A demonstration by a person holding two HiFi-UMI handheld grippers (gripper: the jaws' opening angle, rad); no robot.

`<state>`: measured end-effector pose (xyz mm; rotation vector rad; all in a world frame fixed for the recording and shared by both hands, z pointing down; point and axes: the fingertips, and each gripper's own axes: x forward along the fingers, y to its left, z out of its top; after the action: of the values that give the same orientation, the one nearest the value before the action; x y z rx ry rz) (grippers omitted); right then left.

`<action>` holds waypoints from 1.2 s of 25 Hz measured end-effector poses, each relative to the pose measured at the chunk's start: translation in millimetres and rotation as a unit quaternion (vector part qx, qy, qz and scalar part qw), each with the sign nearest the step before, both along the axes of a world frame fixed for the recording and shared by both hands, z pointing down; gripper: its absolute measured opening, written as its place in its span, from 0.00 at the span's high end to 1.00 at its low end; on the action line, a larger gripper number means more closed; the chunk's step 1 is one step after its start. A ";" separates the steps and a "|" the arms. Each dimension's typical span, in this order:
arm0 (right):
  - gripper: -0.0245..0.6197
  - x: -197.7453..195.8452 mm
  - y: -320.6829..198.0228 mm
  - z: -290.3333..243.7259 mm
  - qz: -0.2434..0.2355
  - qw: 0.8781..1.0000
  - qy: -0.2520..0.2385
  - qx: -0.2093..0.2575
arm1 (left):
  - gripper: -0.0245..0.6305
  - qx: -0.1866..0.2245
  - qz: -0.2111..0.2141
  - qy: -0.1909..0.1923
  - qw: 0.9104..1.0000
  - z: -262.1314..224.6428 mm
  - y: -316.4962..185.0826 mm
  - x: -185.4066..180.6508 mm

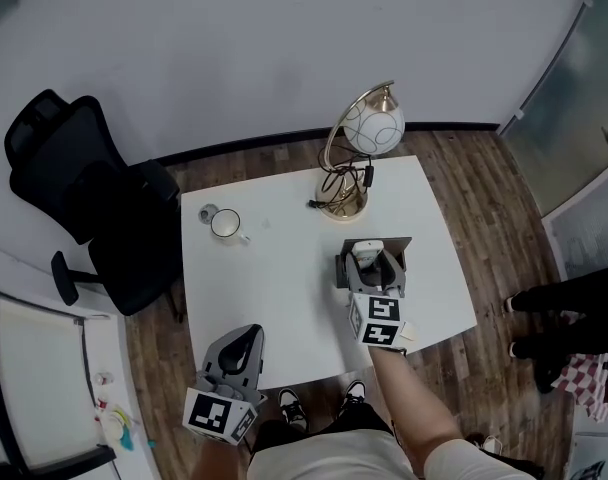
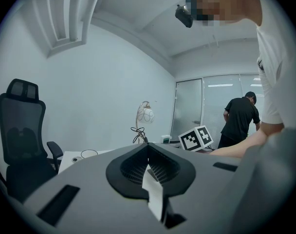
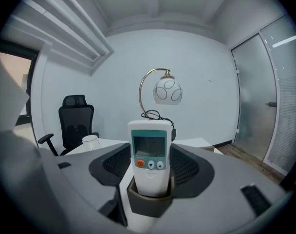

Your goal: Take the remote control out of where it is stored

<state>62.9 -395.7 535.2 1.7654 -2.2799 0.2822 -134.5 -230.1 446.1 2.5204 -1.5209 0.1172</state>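
Note:
The white remote control [image 3: 149,155], with a small screen and an orange button, stands upright in a dark holder [image 3: 148,206]. My right gripper [image 3: 149,172] has a jaw on each side of it, pads against its sides, shut on it. In the head view the remote [image 1: 367,252] and holder [image 1: 399,253] are on the right part of the white table [image 1: 274,288], with the right gripper [image 1: 369,265] over them. My left gripper [image 1: 246,338] hovers at the table's front left edge. Its jaws are shut with nothing in them [image 2: 148,147].
A brass lamp with a white globe [image 1: 369,128] and its cable stand behind the holder. A white mug [image 1: 226,224] sits at the table's back left. A black office chair [image 1: 84,188] is left of the table. A person in black [image 1: 574,308] stands at the right.

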 end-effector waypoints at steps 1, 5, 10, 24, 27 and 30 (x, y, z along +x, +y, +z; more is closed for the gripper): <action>0.56 1.4 2.3 -7.2 -0.005 1.000 -0.002 0.007 | 0.95 0.002 0.001 0.001 1.000 -1.1 -0.1 1.2; 0.56 6.1 14.9 -36.6 -0.029 0.999 -0.012 0.029 | 0.95 0.011 0.003 0.004 1.000 -7.5 1.3 5.4; 0.56 11.1 36.8 -69.1 -0.066 0.997 -0.023 0.040 | 0.95 0.020 0.007 0.003 1.000 -15.7 6.8 11.8; 0.56 2.4 119.2 -45.3 -0.247 0.961 0.053 -0.114 | 0.95 0.036 0.017 0.007 0.999 -28.5 28.5 33.7; 0.56 -4.5 138.3 -10.2 -0.302 0.930 0.100 -0.183 | 0.95 0.038 0.015 0.009 0.999 -29.2 32.1 37.3; 0.56 -8.9 154.7 23.5 -0.347 0.894 0.156 -0.238 | 0.95 0.039 0.013 0.012 0.999 -27.6 36.2 40.1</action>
<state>53.9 -241.0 558.6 0.6454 -2.1822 0.3423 -94.4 -194.0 418.5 2.5914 -1.5135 0.0331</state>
